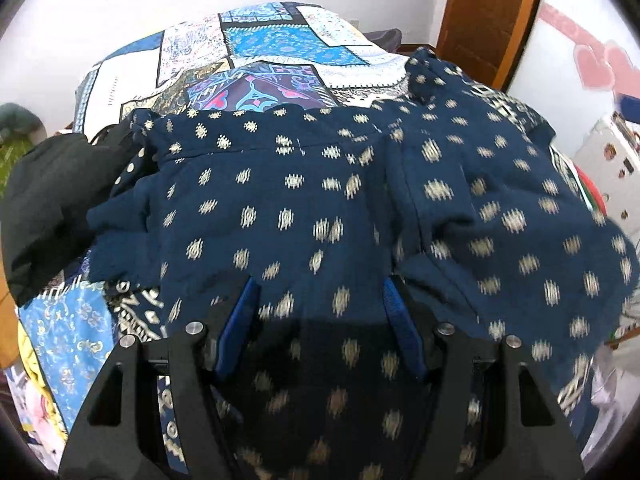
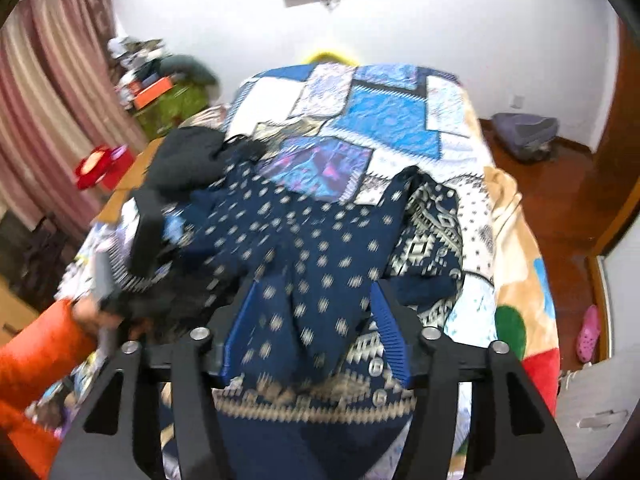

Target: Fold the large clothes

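A large navy garment with cream dot motifs (image 1: pixel 320 200) lies rumpled across the bed; it also shows in the right wrist view (image 2: pixel 316 240), with a cream patterned border (image 2: pixel 424 248). My left gripper (image 1: pixel 320 300) is open, its blue pads (image 1: pixel 240 316) spread just over the cloth. My right gripper (image 2: pixel 312 304) is open too, its blue pads (image 2: pixel 386 320) wide apart above a fold of the garment. Neither holds cloth. The picture is motion-blurred.
The bed has a blue patchwork quilt (image 1: pixel 272 40) (image 2: pixel 384 116). A black garment (image 1: pixel 52 200) (image 2: pixel 184 156) lies at the bed's left side. An orange-sleeved arm (image 2: pixel 36 360) is at lower left. A wooden door (image 1: pixel 484 12) and floor (image 2: pixel 560 200) lie right.
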A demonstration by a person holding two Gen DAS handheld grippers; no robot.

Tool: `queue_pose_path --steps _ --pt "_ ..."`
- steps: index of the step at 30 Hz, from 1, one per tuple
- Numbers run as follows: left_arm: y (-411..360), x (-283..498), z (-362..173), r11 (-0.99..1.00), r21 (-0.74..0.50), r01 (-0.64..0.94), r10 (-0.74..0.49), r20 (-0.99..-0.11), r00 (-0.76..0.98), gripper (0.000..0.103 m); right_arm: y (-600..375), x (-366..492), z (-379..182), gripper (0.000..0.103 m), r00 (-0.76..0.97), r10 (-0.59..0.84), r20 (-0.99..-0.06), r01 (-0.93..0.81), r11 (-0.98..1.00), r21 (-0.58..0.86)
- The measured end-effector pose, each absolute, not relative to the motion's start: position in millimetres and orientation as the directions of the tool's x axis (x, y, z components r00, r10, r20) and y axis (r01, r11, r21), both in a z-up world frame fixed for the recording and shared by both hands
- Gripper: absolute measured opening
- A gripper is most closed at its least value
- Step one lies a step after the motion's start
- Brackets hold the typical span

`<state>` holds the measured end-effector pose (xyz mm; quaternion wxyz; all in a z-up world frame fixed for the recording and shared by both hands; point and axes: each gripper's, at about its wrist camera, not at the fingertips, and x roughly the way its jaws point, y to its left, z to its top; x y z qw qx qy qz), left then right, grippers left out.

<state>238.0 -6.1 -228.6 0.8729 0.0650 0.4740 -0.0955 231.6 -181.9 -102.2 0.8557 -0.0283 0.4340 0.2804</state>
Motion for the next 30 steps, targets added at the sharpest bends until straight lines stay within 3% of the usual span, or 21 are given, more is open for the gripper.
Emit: queue_pose_path --steps 6,10,17,23,30 --pt "13.1 212.4 -221.0 0.971 0.055 0.233 -0.087 -0.827 0.556 0.065 -159.4 245.3 -160.6 0.055 0.389 0.382 -0.838 -0.468 0.866 0.178" --pt "42.5 201.8 -209.7 0.985 0.001 0.17 -0.1 -0.804 0.586 0.065 -161.6 241.9 -184.8 0.055 0.345 0.36 -0.867 -0.446 0.875 0.186" --pt "102.7 213.5 -193.4 0.997 -0.069 -0.017 -0.043 -0.776 0.63 0.065 -188.1 242.5 -154.0 0.055 0.4 0.409 -0.82 -0.432 0.873 0.225" --pt "159.4 238.7 -187.4 0.959 -0.226 -0.168 -0.066 -0.761 0.645 0.065 -230.7 263.9 -124.8 0.055 0.526 0.405 -0.748 -0.324 0.908 0.264" --pt "198.8 276.4 -232.4 0.861 -0.447 -0.242 -0.243 -0.78 0.576 0.065 -264.7 303.3 -150.7 0.055 0.498 0.429 -0.754 -0.185 0.902 0.391"
